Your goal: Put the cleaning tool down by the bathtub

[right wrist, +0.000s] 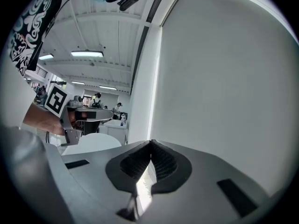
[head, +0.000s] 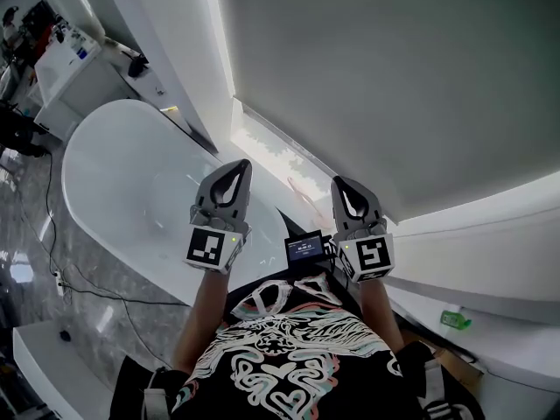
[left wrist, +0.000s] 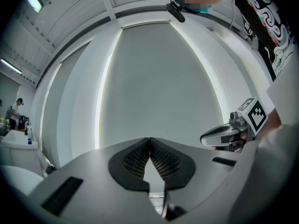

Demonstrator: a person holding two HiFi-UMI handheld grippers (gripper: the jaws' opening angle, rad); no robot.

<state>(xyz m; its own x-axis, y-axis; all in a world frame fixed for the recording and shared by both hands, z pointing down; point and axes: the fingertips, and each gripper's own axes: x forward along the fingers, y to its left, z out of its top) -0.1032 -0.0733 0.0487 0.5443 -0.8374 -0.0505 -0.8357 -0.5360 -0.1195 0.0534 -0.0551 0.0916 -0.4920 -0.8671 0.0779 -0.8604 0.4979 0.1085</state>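
1. While raised side by side near the bathtub (head: 122,169), idling: see left tool (head: 236,166) and right tool (head: 343,184) pinched fully together, gripping nothing.
2. Cannot spot the cleaning tool in any view; hence likely a neutral pose.

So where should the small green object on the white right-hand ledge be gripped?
Probably from above, across its narrower width: the small green object lies low on the white ledge, nearest the shut right gripper. Its exact shape is too small to tell.
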